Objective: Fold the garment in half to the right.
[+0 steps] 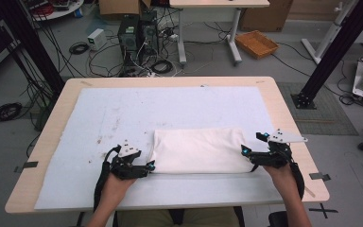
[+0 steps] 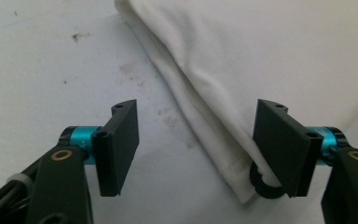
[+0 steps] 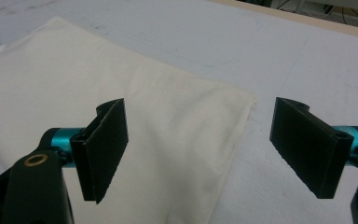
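Observation:
A folded white cloth (image 1: 198, 149) lies flat on the pale mat (image 1: 123, 109), near the front middle of the table. My left gripper (image 1: 150, 165) rests low at the cloth's near left corner. In the left gripper view the cloth (image 2: 261, 56) has its folded corner between the jaws of the left gripper (image 2: 196, 112): one jaw over the cloth's edge, the other over bare mat, pads apart. My right gripper (image 1: 254, 143) stands open at the cloth's right edge. In the right gripper view that edge of the cloth (image 3: 74, 84) runs between the spread jaws of the right gripper (image 3: 200, 109).
The mat covers most of the wooden table (image 1: 283, 109) and has brownish stains (image 1: 105, 137) left of the cloth. Beyond the table, on the floor, are computer towers (image 1: 137, 33), cables, a desk and an orange tray (image 1: 256, 43). Black frame posts stand at both sides.

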`<state>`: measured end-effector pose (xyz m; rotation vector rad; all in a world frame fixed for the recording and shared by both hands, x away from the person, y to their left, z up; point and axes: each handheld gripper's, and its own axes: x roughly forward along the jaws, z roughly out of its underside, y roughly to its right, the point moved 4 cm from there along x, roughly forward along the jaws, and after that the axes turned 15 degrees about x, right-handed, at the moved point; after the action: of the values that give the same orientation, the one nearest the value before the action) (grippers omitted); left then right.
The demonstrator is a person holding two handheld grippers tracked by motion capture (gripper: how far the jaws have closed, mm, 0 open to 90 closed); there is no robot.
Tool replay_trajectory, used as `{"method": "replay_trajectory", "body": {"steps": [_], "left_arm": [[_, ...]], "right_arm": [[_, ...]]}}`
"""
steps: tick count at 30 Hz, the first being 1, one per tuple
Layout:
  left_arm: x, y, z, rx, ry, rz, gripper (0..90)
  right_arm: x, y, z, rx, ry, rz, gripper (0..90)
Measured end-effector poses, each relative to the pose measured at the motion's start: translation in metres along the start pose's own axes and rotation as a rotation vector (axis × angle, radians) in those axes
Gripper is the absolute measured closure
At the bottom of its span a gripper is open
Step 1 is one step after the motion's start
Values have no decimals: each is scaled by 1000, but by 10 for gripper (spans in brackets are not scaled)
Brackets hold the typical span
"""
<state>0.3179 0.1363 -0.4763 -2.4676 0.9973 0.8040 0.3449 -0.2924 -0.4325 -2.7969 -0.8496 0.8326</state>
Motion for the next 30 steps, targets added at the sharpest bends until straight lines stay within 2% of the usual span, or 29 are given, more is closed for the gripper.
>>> {"method": "replay_trajectory", "body": {"steps": [3, 4, 6, 8, 9, 11, 15, 16, 17, 19, 20, 22, 25, 28, 30], "left_arm": [[-1, 2, 0, 0, 2, -5, 395], [-1, 3, 1, 7, 2, 1, 458], [-1, 8, 0, 54, -11, -16, 561], [-1, 10, 0, 36, -8, -20, 635], [-1, 9, 0, 37, -12, -25, 644], [-1, 9, 0, 13, -7, -32, 682], [-2, 7, 1, -22, -9, -45, 767], [-1, 7, 1, -34, 0, -31, 787], [-2, 8, 1, -37, -1, -29, 854], [-2, 9, 1, -27, -2, -37, 855], [-2, 11, 0, -5, -8, -51, 855], [-1, 12, 0, 1, -7, -51, 856], [-1, 10, 0, -17, -1, -41, 856], [-2, 11, 0, -12, -4, -44, 856], [-1, 10, 0, -12, -2, -44, 854]], "right_arm": [[1, -1, -2, -3, 3, -6, 189], [1, -2, -2, -3, 3, -8, 189], [3, -10, -7, -18, 8, -23, 190], [6, -19, -13, -39, 10, -43, 190], [9, -27, -16, -53, 7, -60, 190], [16, -39, -20, -79, 0, -90, 190], [31, -58, -27, -109, -22, -125, 190], [33, -61, -29, -114, -23, -131, 190], [36, -64, -31, -117, -21, -135, 189], [42, -69, -38, -122, -23, -145, 189], [46, -72, -41, -127, -31, -146, 190], [48, -74, -44, -130, -39, -149, 190], [62, -88, -65, -143, -59, -155, 190], [76, -102, -78, -156, -72, -165, 190], [89, -112, -85, -180, -83, -164, 190]]}}
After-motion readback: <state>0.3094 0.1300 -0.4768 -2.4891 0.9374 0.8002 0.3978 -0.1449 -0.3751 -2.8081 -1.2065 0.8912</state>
